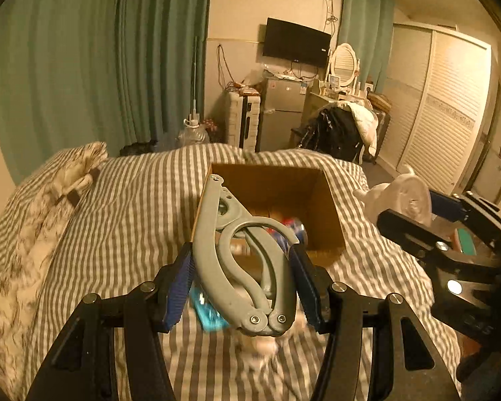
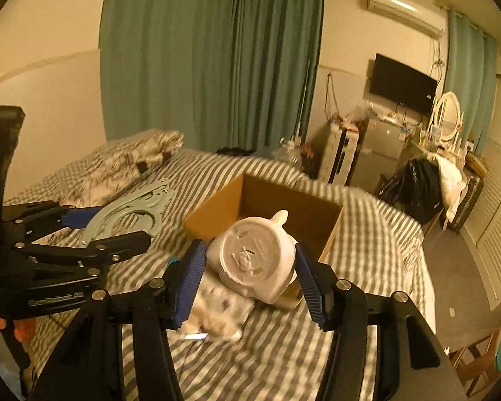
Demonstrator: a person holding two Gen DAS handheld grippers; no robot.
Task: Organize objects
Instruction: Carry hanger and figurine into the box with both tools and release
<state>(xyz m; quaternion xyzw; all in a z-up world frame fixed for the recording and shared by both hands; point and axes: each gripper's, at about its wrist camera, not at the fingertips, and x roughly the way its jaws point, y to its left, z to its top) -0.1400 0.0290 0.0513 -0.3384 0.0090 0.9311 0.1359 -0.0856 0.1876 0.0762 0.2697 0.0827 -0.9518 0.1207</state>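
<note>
Grey folding hanger (image 1: pixel 240 260), white ceramic figurine (image 2: pixel 255 262), brown cardboard box (image 1: pixel 320 193), grey-and-white striped bedsheet (image 1: pixel 133 207), teal curtains (image 1: pixel 100 60).

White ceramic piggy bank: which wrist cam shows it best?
Right wrist. The white ceramic piggy bank fills the centre between the right gripper pads, underside facing the lens. The left wrist view catches it only at the right edge, partly behind the gripper.

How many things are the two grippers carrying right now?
2. A grey folding plastic hanger sits in the left gripper, and a white ceramic piggy bank in the right gripper, both near the brown cardboard box.
</note>
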